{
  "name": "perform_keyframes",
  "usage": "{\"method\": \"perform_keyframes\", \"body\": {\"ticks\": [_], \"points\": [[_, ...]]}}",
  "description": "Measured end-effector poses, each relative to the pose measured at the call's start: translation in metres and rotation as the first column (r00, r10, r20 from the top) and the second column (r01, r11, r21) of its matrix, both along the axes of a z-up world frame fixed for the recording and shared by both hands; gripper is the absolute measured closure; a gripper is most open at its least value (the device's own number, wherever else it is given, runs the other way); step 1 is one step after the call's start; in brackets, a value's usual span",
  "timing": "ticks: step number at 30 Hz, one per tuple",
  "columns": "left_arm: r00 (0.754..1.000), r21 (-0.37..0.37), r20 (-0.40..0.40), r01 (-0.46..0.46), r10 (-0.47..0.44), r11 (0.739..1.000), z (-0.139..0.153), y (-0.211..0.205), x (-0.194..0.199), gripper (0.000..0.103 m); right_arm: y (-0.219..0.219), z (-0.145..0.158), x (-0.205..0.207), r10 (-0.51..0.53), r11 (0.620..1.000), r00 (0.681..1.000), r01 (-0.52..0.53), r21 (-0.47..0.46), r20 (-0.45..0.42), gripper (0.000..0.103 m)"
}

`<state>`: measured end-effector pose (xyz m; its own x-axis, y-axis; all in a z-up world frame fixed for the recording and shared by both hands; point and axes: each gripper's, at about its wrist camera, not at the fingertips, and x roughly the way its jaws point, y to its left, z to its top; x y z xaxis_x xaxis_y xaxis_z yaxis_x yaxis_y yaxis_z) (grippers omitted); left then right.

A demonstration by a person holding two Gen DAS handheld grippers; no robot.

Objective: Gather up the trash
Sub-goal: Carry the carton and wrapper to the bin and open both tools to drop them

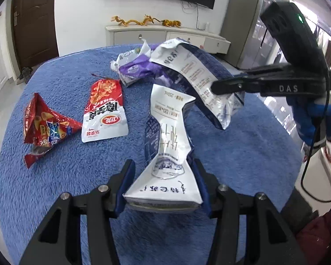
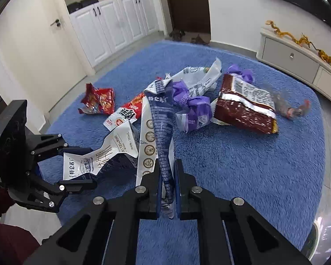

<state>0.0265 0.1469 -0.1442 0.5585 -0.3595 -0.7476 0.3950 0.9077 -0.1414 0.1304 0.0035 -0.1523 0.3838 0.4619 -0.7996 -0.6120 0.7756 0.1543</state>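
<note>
Left wrist view shows your left gripper (image 1: 163, 187) clamped on a crushed white-and-navy milk carton (image 1: 167, 145), the blue pads pressing its flattened lower end from both sides while the rest of the carton sticks forward over the blue rug (image 1: 242, 154). Your right gripper (image 1: 218, 87) comes in from the right of that view, pinching a second flattened carton (image 1: 200, 75), white with navy panels, which hangs off the rug and droops toward you.

Right wrist view confirms it: your right gripper (image 2: 167, 185) has its jaws nearly together with the navy side of the second flattened carton (image 2: 163, 132) squeezed between the pads, the carton rising away from the fingers. Your left gripper (image 2: 77, 167) sits at the left of this view, holding the crushed white-and-navy milk carton (image 2: 99, 156) just beside the one in your right.

The rest of the trash lies on the rug. A red chip bag (image 1: 43, 125) rests at the left, with a red-and-white snack pouch (image 1: 104, 112) just beside it. Farther back sits a crumpled purple-and-white wrapper (image 1: 134, 66), touching a white wrapper behind it. To the right of that pile, a dark red foil bag (image 2: 245, 106) lies flat, and a small clear wrapper (image 2: 291, 108) sits near the rug's far right edge, blurred.
</note>
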Motion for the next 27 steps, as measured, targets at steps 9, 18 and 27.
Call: {"method": "perform_keyframes", "body": {"ticks": [9,18,27], "points": [[0.997,-0.004,0.082,-0.011,0.011,1.000,0.046,-0.022,-0.008,0.053,-0.045,0.029,-0.022,-0.084,0.995,0.993,0.078,0.069,0.082,0.094],[0.981,-0.001,0.135,0.144,-0.142,0.990,0.087,-0.123,0.023,0.053,-0.186,0.054,-0.039,-0.378,0.922,0.915,0.360,0.140,0.137,0.094],[0.930,0.019,0.027,0.367,-0.367,0.930,0.070,-0.304,0.071,0.053,-0.343,-0.003,-0.056,-0.705,0.709,0.705,0.704,0.040,0.081,0.094]]}}
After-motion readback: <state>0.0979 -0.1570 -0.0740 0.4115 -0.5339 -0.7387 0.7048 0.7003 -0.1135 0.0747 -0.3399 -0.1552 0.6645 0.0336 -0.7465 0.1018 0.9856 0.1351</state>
